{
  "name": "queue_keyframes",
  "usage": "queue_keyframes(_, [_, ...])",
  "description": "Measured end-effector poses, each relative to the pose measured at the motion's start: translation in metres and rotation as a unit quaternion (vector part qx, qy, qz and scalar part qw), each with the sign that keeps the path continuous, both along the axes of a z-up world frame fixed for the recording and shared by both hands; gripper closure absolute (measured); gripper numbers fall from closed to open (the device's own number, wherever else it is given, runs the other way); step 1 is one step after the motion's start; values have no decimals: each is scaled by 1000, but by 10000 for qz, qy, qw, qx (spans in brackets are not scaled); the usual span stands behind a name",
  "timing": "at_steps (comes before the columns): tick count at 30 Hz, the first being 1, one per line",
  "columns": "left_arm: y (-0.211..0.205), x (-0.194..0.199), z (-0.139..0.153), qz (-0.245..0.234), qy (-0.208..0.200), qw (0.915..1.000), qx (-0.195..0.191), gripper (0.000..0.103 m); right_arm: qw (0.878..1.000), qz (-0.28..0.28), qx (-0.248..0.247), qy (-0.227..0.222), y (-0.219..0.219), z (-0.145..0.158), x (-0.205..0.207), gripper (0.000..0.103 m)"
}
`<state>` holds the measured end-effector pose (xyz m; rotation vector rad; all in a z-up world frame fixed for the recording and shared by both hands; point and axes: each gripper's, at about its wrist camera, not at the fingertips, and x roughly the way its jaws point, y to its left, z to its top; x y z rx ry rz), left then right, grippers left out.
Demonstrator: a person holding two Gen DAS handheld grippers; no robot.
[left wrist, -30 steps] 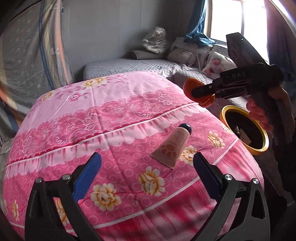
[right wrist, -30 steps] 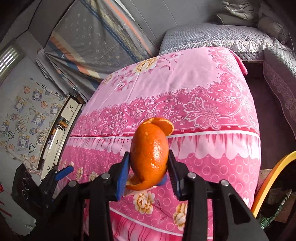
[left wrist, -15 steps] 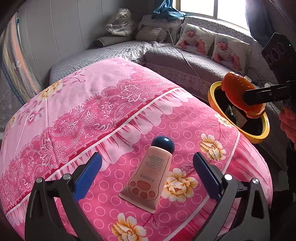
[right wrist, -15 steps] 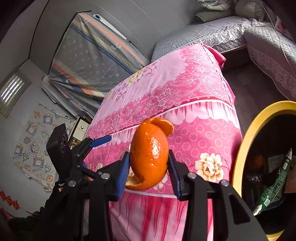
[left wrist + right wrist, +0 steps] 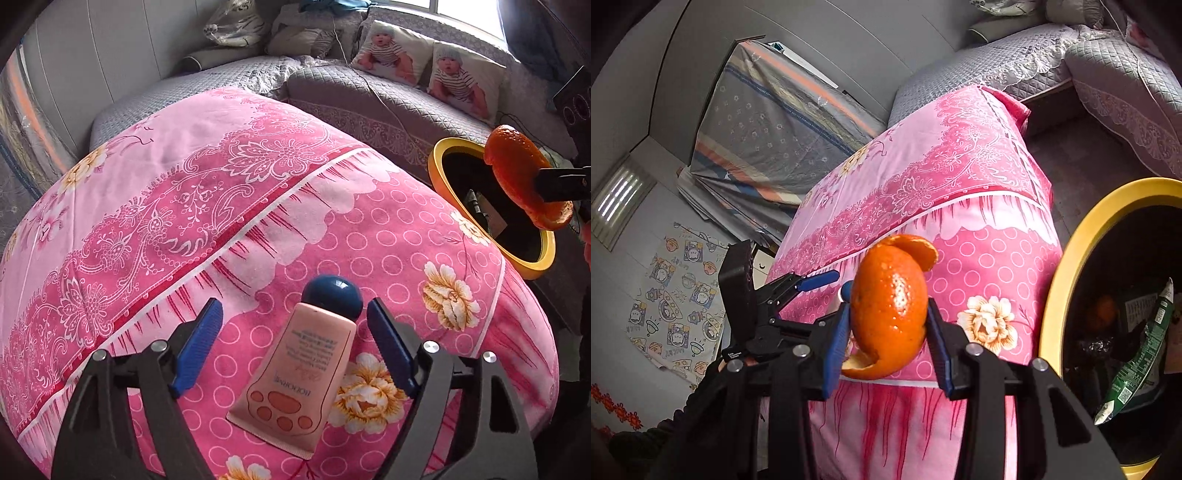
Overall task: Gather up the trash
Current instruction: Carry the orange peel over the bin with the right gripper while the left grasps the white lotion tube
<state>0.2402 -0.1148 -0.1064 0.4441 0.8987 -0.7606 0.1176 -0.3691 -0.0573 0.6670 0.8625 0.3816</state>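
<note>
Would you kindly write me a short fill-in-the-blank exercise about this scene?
1. The right tool is shut on an orange ____.
2. The tube lying between the left tool's fingers has a dark ____ cap.
3. The bin beside the bed has a ____ rim.
4. The tube lies on a ____ floral quilt.

Missing words: peel; blue; yellow; pink

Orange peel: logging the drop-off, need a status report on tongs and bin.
Right tongs shut on orange peel, beside yellow bin, not over it. Left tongs open, just been closing, straddling pink tube on quilt. Nothing in the way.
</note>
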Motion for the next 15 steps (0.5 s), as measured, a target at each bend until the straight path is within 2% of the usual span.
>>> queue_keyframes(3, [-3, 1, -1, -20, 9, 10000, 30, 26, 10000, -45, 0, 7, -2, -1, -1, 65])
queue_keyframes(4, [-4, 0, -1, -33, 5, 10000, 46, 30, 10000, -53, 14, 11, -2, -1, 0, 65])
queue_keyframes(5, [-5, 1, -2, -42, 12, 10000, 58, 38, 10000, -53, 13, 9, -2, 0, -2, 65])
queue_keyframes(6, [-6, 1, -2, -56, 51, 10000, 64, 42, 10000, -57, -1, 3, -2, 0, -2, 65])
queue_keyframes(7, [-6, 2, -3, -65, 98, 9999, 32, 57, 10000, -62, -15, 2, -1, 1, -3, 65])
queue_keyframes(8, [-5, 3, -2, -40, 131, 9999, 21, 68, 10000, -55, -22, 0, -1, 2, -4, 65])
queue_keyframes(12, [2, 3, 5, 94, 161, 9997, -151, 69, 10000, -20, -62, -4, 4, 5, -5, 65])
queue_keyframes(15, [17, -7, 30, 230, 74, 9981, -561, 70, 9999, 116, -62, -49, 12, 10, -5, 65])
